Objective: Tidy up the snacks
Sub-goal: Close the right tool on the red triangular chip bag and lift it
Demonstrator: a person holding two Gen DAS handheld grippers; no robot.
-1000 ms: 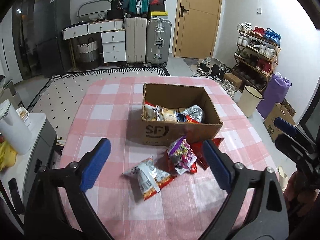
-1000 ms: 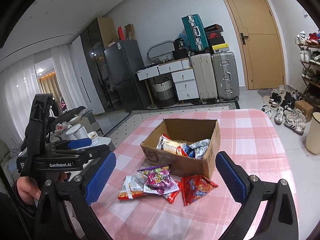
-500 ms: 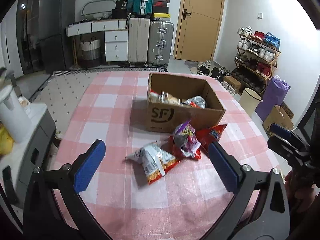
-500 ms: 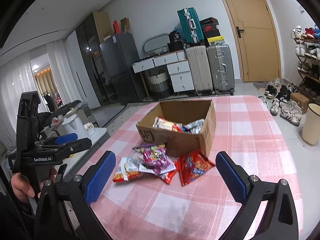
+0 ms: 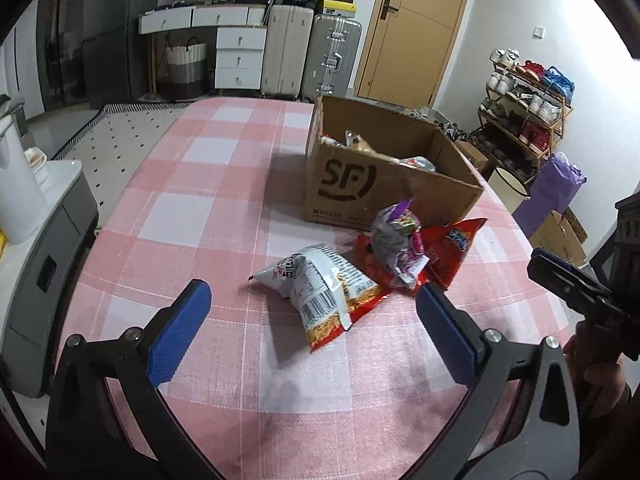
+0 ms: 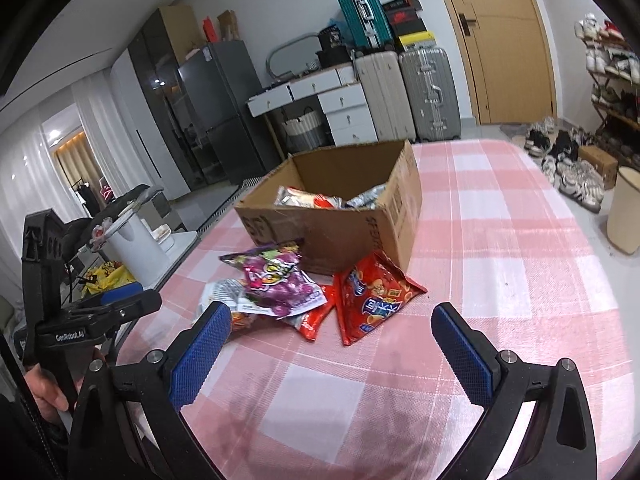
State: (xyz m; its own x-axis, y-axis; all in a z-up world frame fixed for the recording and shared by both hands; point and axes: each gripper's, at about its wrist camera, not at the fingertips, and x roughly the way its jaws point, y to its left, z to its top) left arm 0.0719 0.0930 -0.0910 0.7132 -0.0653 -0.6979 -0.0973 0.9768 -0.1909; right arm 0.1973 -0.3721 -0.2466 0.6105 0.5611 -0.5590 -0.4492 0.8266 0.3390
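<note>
A cardboard box (image 5: 384, 184) marked "SF" stands open on the pink-and-white checked tablecloth (image 5: 208, 216), and several snack packets already lie inside it, seen best from the right wrist camera as silver and white wrappers (image 6: 320, 199) against the near wall. Just in front of the box a small heap of loose snacks rests on the cloth: a white and orange bag (image 5: 320, 284) nearest the left gripper, a purple bag (image 6: 276, 276) lying on top of the heap, and a red bag (image 6: 374, 294) beside it, its upper corner touching the base of the box. Another red packet (image 6: 316, 312) is partly hidden under the purple one. The left gripper (image 5: 312, 330) hovers above the cloth with its blue-padded fingers (image 5: 180, 332) spread wide apart and nothing between them; the white and orange bag sits just ahead of the gap. The right gripper (image 6: 330, 354) is likewise wide open and empty, its blue fingers (image 6: 462, 360) low over the cloth short of the red bag. Each camera catches the other gripper at its edge, held in a hand (image 6: 48, 390)
</note>
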